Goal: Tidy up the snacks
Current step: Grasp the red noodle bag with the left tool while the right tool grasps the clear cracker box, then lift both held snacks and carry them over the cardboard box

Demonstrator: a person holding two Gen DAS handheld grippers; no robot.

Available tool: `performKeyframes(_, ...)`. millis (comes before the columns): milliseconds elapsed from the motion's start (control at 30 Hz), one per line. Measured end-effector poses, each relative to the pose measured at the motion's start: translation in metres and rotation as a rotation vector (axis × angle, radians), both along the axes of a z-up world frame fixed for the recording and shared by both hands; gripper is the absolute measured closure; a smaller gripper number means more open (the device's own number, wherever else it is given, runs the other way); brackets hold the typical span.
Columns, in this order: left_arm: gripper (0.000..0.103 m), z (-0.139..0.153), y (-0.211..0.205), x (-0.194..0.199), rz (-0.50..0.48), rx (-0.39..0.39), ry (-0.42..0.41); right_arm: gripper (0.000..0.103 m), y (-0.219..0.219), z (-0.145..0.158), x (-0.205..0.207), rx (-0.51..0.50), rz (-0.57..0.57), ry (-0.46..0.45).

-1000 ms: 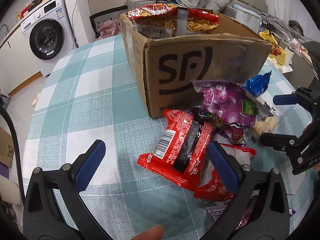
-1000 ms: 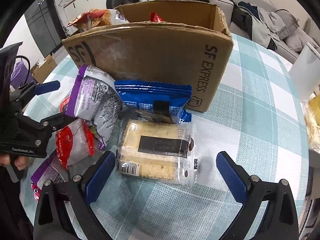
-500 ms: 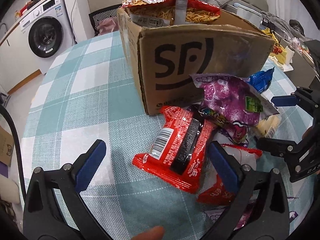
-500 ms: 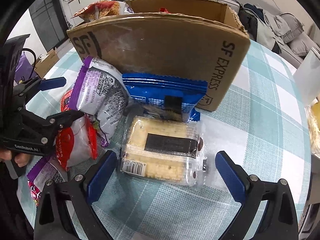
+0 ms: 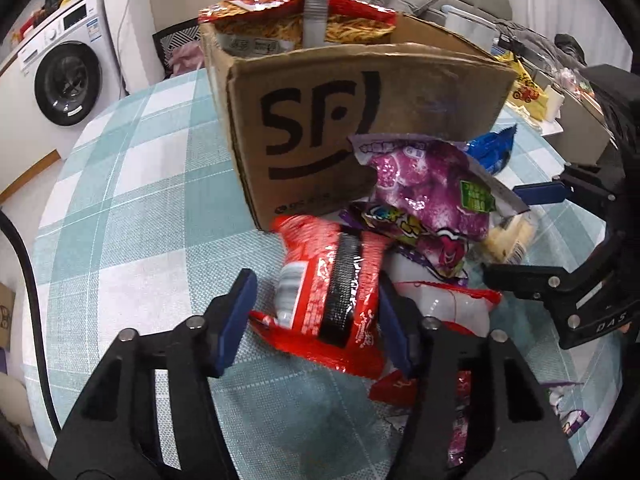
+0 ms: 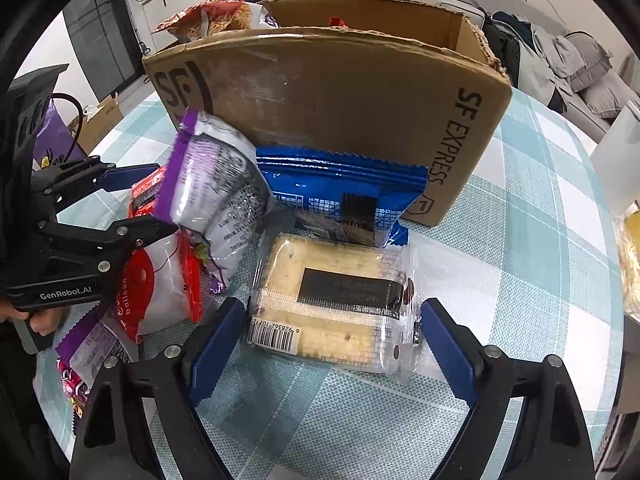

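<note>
One cardboard box was counted on the table, and one bag of noodle snacks was seen standing in it. Outside the box, several packets were counted — one red packet, one purple bag, one blue packet, one clear pack of crackers, one red-and-white bag and one small purple packet at the table edge. One further small colourful wrapper was made out beneath the purple bag. Two grippers were counted — the left gripper and the right gripper. One washing machine was seen behind.
</note>
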State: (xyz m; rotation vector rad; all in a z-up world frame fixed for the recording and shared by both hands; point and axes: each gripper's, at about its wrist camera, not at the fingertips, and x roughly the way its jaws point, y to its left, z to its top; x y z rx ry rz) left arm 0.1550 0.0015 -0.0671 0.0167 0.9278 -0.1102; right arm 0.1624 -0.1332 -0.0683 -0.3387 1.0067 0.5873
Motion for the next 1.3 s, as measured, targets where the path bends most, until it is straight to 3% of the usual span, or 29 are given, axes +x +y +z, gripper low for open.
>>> performKeyframes(33,0.060,0.000,0.000,-0.001,-0.008,-0.012,0.000,0.013,0.001,0.000,-0.001,0.001,0.001,0.001)
performKeyframes(567,0.060,0.022,0.008,-0.010,0.020,-0.073,-0.054,0.026,-0.006,0.009,-0.005,0.034,0.013,0.002)
performKeyframes(767,0.060,0.029,0.005,-0.015,0.016,-0.075,-0.067,0.040,-0.005,0.011,-0.012,0.037,0.032,-0.022)
performKeyframes(1300,0.060,0.065,-0.005,-0.039,-0.008,-0.079,-0.145,0.041,-0.016,0.041,-0.040,0.110,0.074,-0.067)
